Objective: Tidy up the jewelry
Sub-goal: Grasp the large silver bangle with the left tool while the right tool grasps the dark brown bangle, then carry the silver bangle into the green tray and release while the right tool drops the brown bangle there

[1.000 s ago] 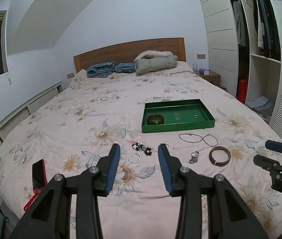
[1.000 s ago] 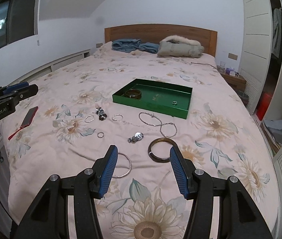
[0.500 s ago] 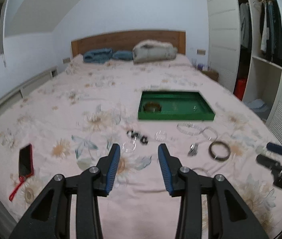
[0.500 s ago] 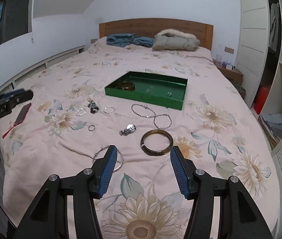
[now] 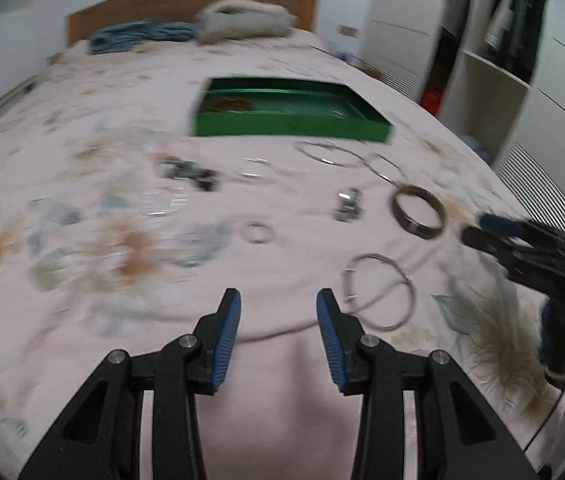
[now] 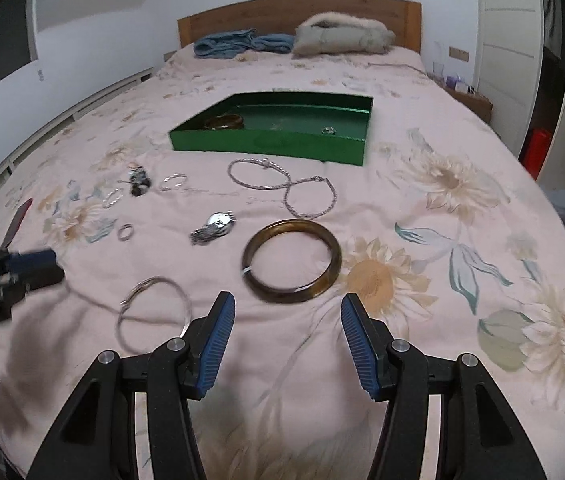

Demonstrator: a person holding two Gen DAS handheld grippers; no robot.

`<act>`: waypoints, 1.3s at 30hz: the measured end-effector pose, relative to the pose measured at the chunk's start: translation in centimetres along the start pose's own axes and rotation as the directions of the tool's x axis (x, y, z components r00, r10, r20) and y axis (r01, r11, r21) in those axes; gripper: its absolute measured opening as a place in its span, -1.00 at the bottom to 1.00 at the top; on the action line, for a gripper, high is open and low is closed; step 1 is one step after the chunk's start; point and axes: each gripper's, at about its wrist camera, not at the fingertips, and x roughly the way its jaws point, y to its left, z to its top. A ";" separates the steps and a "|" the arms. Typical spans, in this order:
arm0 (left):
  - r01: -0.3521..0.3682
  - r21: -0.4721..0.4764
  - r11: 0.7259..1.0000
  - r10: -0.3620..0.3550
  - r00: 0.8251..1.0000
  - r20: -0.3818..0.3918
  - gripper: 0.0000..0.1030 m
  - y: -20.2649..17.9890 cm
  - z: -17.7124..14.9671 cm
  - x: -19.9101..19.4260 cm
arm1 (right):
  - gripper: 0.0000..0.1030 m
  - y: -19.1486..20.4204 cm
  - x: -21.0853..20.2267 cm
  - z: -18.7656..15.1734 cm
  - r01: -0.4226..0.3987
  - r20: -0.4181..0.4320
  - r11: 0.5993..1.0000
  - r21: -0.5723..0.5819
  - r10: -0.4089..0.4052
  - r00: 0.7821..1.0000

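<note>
- On the flowered bedspread (image 5: 282,344), in the left wrist view, the left gripper (image 5: 278,320) hangs low with its jaws spread wide and nothing between them. The thin wire bangle (image 5: 380,292) lies just right of its right finger, so it looks the likely pick. The green tray (image 5: 290,130) sits well beyond, the place the pieces are meant for; the picture is blurred.
- In the right wrist view, the right gripper (image 6: 288,320) is likewise wide open and empty, lined up on the brown bangle (image 6: 292,260) lying flat just ahead. The watch (image 6: 214,226), chains (image 6: 282,188) and small ring (image 6: 125,232) remain loose outside the tray (image 6: 270,146), which already holds a bangle and a ring.
</note>
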 end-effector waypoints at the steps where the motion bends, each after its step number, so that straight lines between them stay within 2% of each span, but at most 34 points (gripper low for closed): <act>1: 0.026 0.017 1.000 -0.026 1.000 -0.015 -0.27 -0.8 0.3 1.0 | 0.07 -0.3 0.5 0.2 0.000 -0.002 1.000 0.005 0.000 1.000; 7: 0.109 0.070 0.992 -0.101 0.989 -0.106 -0.28 -3.3 1.5 5.9 | 0.07 -2.6 4.0 2.0 0.015 -0.030 1.000 0.023 -0.015 0.999; 15: 0.101 0.163 0.981 -0.078 0.987 -0.141 -0.32 -5.1 1.7 8.6 | -0.18 -3.0 7.8 3.4 0.002 -0.096 1.000 -0.029 -0.005 0.995; 17: 0.089 0.198 0.976 -0.061 0.987 -0.146 -0.46 -5.7 1.6 9.3 | -0.21 -2.5 8.5 3.6 0.009 -0.107 0.998 -0.059 -0.016 0.994; 19: 0.088 0.213 0.973 -0.057 0.988 -0.144 -0.74 -6.2 1.6 9.7 | -0.30 -2.0 9.1 3.8 0.022 -0.113 0.995 -0.093 -0.032 0.993; 21: 0.092 0.213 0.973 -0.063 0.988 -0.140 -0.88 -6.4 1.7 10.0 | -0.53 -1.6 9.4 3.9 0.034 -0.112 0.993 -0.116 -0.048 0.993; 22: 0.090 0.213 0.973 -0.061 0.989 -0.137 -0.89 -6.4 1.7 10.0 | -0.58 -1.6 9.5 3.9 0.040 -0.111 0.992 -0.122 -0.053 0.992; 24: 0.071 0.223 0.972 -0.045 0.992 -0.118 -0.90 -6.6 1.5 9.7 | -0.73 -1.5 9.4 3.9 0.052 -0.105 0.991 -0.127 -0.065 0.992; 26: 0.046 0.234 0.971 -0.024 0.995 -0.096 -0.91 -6.9 1.4 9.2 | -0.78 -1.8 8.9 3.9 0.056 -0.098 0.991 -0.118 -0.068 0.993; 39: -0.056 0.186 0.981 0.051 0.998 0.030 -0.91 -5.4 2.0 2.5 | -0.81 -2.3 0.4 3.2 0.111 0.029 0.992 -0.059 -0.110 0.994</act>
